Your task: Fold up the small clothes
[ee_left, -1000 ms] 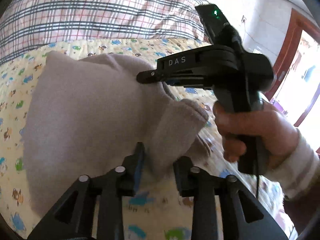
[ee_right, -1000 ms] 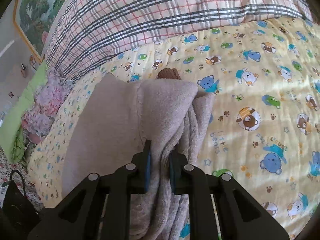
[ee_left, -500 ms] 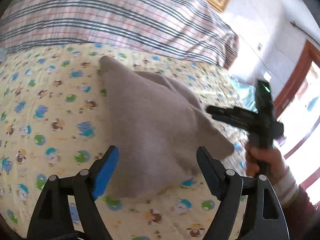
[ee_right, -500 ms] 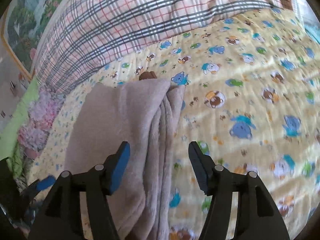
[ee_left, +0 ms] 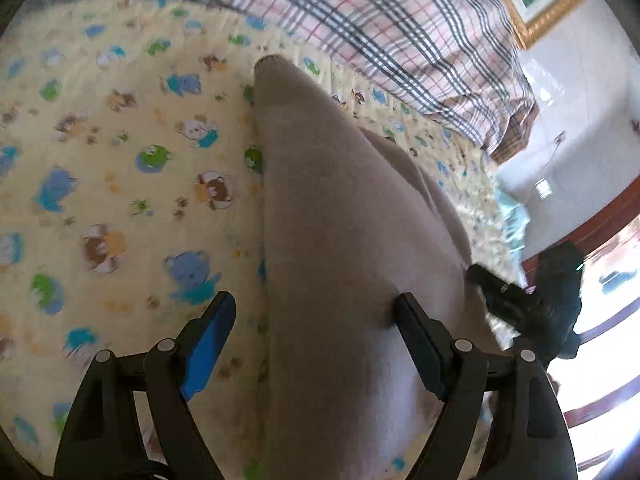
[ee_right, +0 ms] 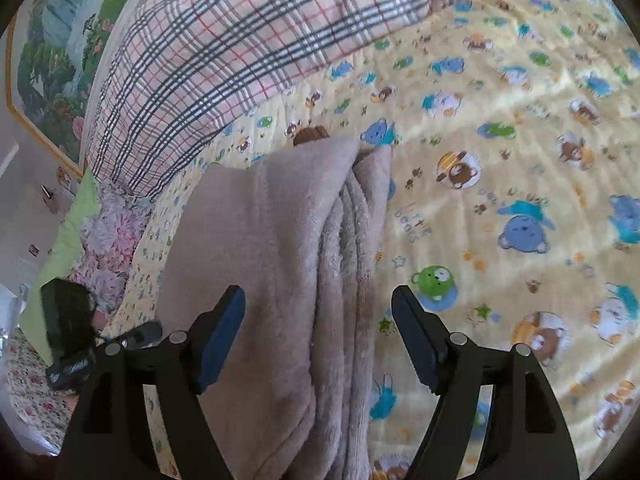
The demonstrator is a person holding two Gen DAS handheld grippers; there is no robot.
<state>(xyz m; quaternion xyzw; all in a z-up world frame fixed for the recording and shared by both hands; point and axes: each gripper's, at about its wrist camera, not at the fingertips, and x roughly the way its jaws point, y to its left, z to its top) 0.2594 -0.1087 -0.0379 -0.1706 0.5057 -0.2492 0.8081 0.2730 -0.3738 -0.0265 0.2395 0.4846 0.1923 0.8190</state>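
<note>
A small beige fleece garment point(ee_left: 344, 240) lies folded on the yellow bear-print bed cover point(ee_left: 120, 152). In the right wrist view the garment point(ee_right: 280, 264) shows several stacked folded edges along its right side. My left gripper point(ee_left: 316, 312) is open and empty, its jaws spread just above the garment's near end. My right gripper point(ee_right: 318, 308) is open and empty, over the garment's folded edge. The right gripper also shows in the left wrist view point(ee_left: 520, 300) at the garment's right side, and the left gripper shows in the right wrist view point(ee_right: 88, 344) at lower left.
A plaid pillow point(ee_right: 240, 40) lies along the head of the bed, also in the left wrist view point(ee_left: 400, 28). A floral blanket point(ee_right: 108, 232) and a green cloth point(ee_right: 60, 256) lie past the bed's left edge. A framed picture point(ee_right: 44, 52) hangs on the wall.
Both grippers let go of the garment and opened wide. Both drew back from it, and the garment now lies flat on the cover.
</note>
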